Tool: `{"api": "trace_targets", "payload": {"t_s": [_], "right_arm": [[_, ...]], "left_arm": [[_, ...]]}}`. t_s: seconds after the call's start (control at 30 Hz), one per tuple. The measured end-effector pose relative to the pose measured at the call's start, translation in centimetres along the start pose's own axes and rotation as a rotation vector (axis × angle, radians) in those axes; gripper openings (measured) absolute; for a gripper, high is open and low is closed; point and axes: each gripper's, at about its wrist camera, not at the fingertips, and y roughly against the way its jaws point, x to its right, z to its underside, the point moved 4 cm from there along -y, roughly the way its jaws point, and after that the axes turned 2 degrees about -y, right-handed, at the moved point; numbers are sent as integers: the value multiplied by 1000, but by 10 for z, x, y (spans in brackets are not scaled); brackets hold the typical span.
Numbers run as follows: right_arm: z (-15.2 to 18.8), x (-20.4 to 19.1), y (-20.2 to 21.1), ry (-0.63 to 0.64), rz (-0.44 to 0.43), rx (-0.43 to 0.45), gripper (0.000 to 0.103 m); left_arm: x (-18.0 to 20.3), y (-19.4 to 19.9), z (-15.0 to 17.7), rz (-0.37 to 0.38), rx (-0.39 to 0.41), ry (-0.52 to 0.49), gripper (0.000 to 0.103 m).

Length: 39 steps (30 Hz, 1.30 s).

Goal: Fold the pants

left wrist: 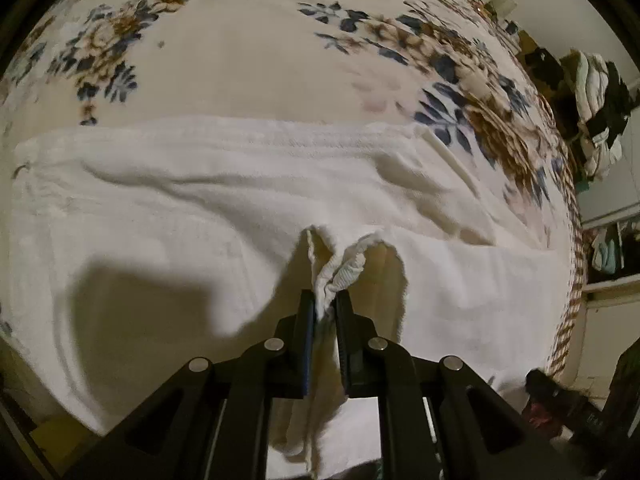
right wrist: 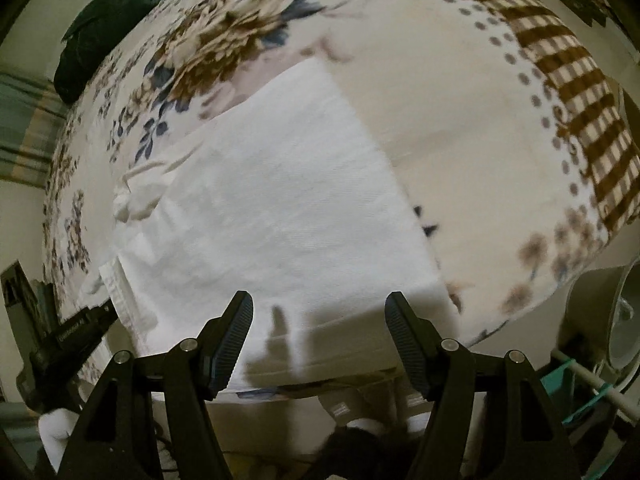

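Observation:
White pants [left wrist: 240, 208] lie spread across a floral bedspread [left wrist: 240, 60], the waistband along the far edge. My left gripper [left wrist: 326, 300] is shut on a bunched ribbed cuff of the pants [left wrist: 344, 268] and holds it lifted above the spread fabric. In the right wrist view the pants [right wrist: 272, 184] lie flat as a folded white panel on the bed. My right gripper [right wrist: 318, 312] is open and empty, hovering over the near edge of the pants. The left gripper also shows at the lower left of the right wrist view [right wrist: 80, 332].
The bedspread has a brown checked border [right wrist: 580, 92] at its right edge. A dark green garment [right wrist: 108, 20] lies at the far left of the bed. A pile of clothes [left wrist: 596, 112] hangs beyond the bed. A white fan [right wrist: 624, 320] stands at the right.

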Motion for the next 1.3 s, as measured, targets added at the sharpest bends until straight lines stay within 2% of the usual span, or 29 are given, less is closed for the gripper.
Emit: {"api": "trace_targets", "payload": {"t_s": [0.1, 0.13, 0.23, 0.3, 0.37, 0.43, 0.5, 0.57, 0.6, 0.67, 0.83, 0.9, 0.97, 1.0, 1.03, 1.1, 1.2, 1.3], "right_arm": [[-1, -7, -8, 12, 18, -19, 71], [-2, -8, -11, 17, 33, -29, 71], [-2, -16, -11, 33, 29, -42, 71], [1, -34, -11, 61, -23, -54, 71], [6, -50, -17, 102, -32, -73, 71], [18, -66, -34, 154, -20, -117, 69], [32, -77, -46, 224, 37, -145, 58], [45, -84, -50, 309, 101, -147, 57], [50, -86, -49, 343, 120, -142, 57], [61, -88, -49, 396, 151, -149, 57], [62, -91, -49, 434, 163, -188, 57], [54, -95, -39, 408, 127, -166, 57], [45, -102, -31, 369, 54, -157, 57], [41, -105, -27, 341, 20, -157, 59], [38, -108, -25, 323, 1, -156, 61], [35, -114, -25, 299, -35, -154, 73], [32, -120, -33, 284, -54, -161, 74], [39, -123, -44, 265, -50, -189, 74]], "left_arm": [[-2, -21, -6, -2, -31, -10, 10], [-7, -24, -5, 7, -43, 6, 13], [-16, -12, -2, 58, -57, 61, 17], [-21, 8, 3, 4, -20, 80, 15], [-22, 28, 13, -12, 9, 87, 17], [-20, 30, 27, -45, 0, 82, 25], [-13, 18, 48, -78, -61, 45, 25], [-10, 4, 70, -131, -115, 8, 25], [-11, 3, 76, -136, -109, 2, 26], [-15, 6, 81, -124, -87, 8, 27], [-23, 6, 77, -93, -115, 53, 27], [-30, 13, 76, -64, -110, 85, 27], [-44, 35, 72, -12, -57, 162, 27], [-58, 49, 69, 18, -18, 204, 35], [-69, 63, 68, 38, 22, 242, 62], [-98, 89, 68, 56, 97, 323, 103], [-147, 107, 78, -4, 155, 452, 103], [-218, 110, 98, -100, 192, 671, 103]]}}
